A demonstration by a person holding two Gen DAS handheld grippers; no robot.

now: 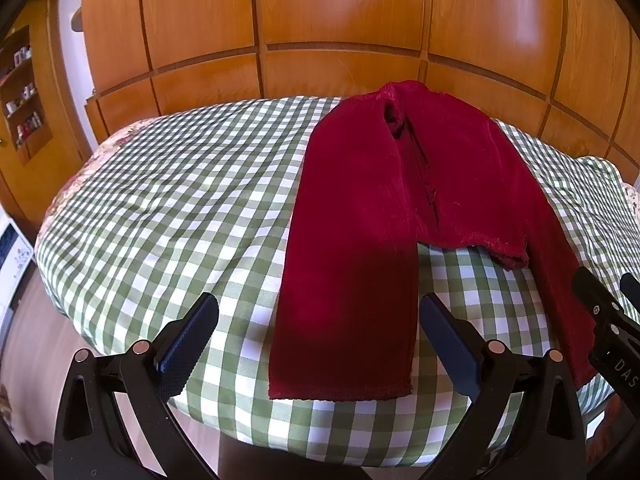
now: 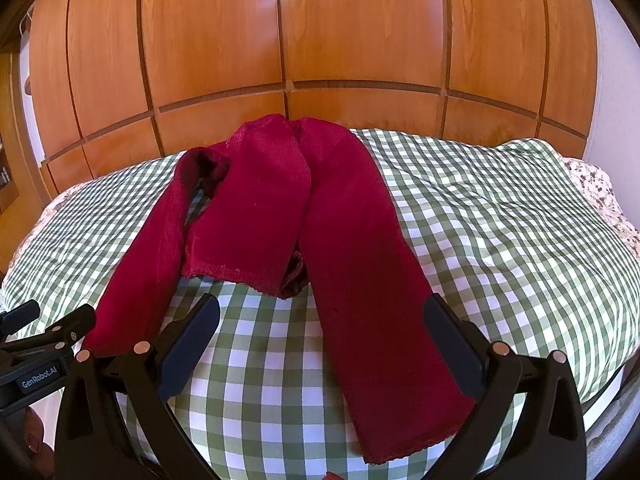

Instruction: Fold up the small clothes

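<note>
While both tongs, left (image 1: 318, 334) and right (image 2: 320, 336), hang wide open, the red top (image 1: 376, 200) lies on the checked bed (image 1: 160, 200); only the left view shows a shelf (image 1: 22, 92).

This is a home bedroom. A bed (image 1: 168, 200) fills the middle of both views, spread with a green-and-white checked cover, and a flowered sheet (image 2: 592, 184) shows under that cover at the edges. Behind the bed runs a wall of glossy wooden panels (image 1: 340, 4) — it looks like a fitted wardrobe, though no handles show. At the far left, in the left wrist view, a wooden shelf unit (image 1: 22, 92) holds small bottles and jars, too small to tell apart. A red garment (image 1: 384, 208) with long sleeves lies spread on the cover — household laundry. Wooden flooring (image 1: 36, 344) shows beside the bed at the lower left.
</note>
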